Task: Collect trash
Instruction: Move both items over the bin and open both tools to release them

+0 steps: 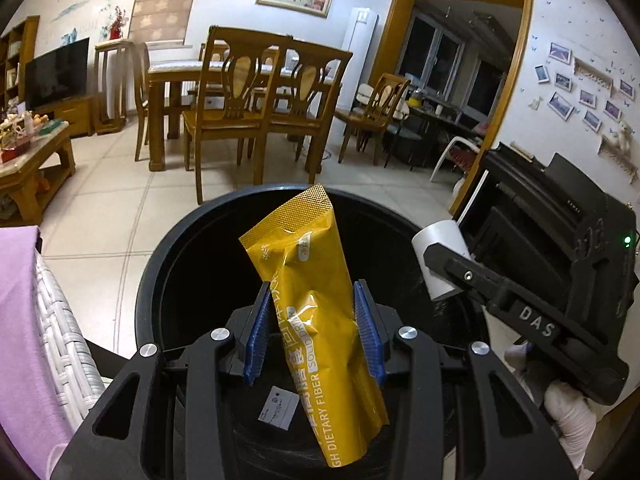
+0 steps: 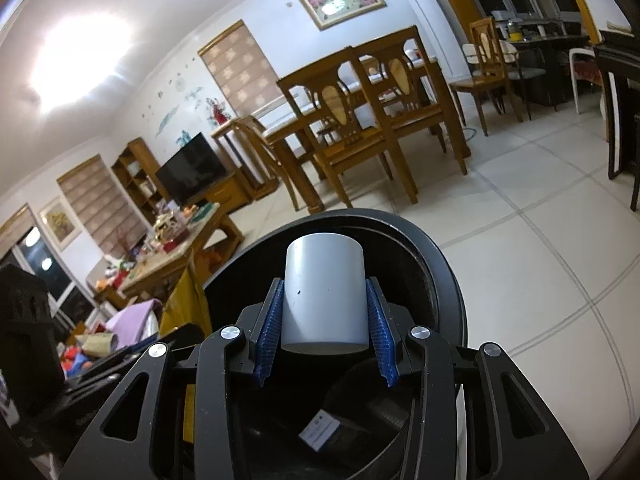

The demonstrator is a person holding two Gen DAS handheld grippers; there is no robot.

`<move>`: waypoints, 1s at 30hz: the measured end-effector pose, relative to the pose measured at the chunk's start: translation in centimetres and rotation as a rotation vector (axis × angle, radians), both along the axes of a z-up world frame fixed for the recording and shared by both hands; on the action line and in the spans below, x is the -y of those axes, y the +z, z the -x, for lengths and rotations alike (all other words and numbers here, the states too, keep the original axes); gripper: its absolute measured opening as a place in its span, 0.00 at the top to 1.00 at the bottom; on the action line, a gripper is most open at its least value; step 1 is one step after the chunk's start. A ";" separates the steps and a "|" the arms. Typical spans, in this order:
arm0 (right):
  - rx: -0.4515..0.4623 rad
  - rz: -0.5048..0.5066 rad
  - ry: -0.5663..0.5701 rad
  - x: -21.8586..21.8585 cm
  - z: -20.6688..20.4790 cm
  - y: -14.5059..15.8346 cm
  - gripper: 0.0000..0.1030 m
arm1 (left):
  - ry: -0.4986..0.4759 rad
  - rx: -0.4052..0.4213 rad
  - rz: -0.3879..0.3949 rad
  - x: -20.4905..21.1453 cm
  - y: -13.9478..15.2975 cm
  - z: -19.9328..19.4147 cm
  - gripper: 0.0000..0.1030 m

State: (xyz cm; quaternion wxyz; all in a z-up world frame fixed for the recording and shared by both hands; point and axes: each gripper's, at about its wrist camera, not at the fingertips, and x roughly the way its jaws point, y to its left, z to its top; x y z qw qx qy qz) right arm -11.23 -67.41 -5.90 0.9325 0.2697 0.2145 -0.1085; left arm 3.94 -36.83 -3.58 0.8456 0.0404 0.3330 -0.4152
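A black round trash bin (image 1: 152, 280) stands on the tiled floor below both grippers; it also shows in the right wrist view (image 2: 436, 276). My left gripper (image 1: 314, 330) is shut on a yellow dietary-fiber drink packet (image 1: 316, 296), held upright over the bin mouth. My right gripper (image 2: 324, 334) is shut on a white cylindrical cup (image 2: 325, 296), also over the bin. The right gripper and its cup (image 1: 438, 256) show at the right of the left wrist view. A small white label (image 1: 279, 407) lies at the bin's bottom.
A wicker seat with a purple cloth (image 1: 20, 320) is close on the left. Wooden chairs and a dining table (image 1: 240, 92) stand ahead. A cluttered coffee table (image 1: 28, 152) is at far left. A black piano (image 1: 560, 200) stands at the right.
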 end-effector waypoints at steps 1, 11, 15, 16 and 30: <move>-0.001 -0.002 0.003 -0.1 0.0 -0.1 0.60 | 0.000 0.000 -0.009 0.0 -0.2 0.0 0.61; 0.033 -0.034 0.029 -0.4 0.0 0.6 0.40 | -0.019 0.079 -0.105 1.3 -0.5 1.2 0.33; 0.058 -0.041 0.043 -1.1 0.5 1.2 0.24 | -0.008 0.161 -0.114 1.2 0.0 2.1 0.05; 0.060 -0.041 0.047 -1.3 0.5 1.3 0.23 | -0.012 0.171 -0.118 1.2 0.1 2.3 0.05; 0.070 -0.054 0.089 -2.3 0.5 2.3 0.05 | -0.027 0.236 -0.183 1.8 0.5 3.3 0.05</move>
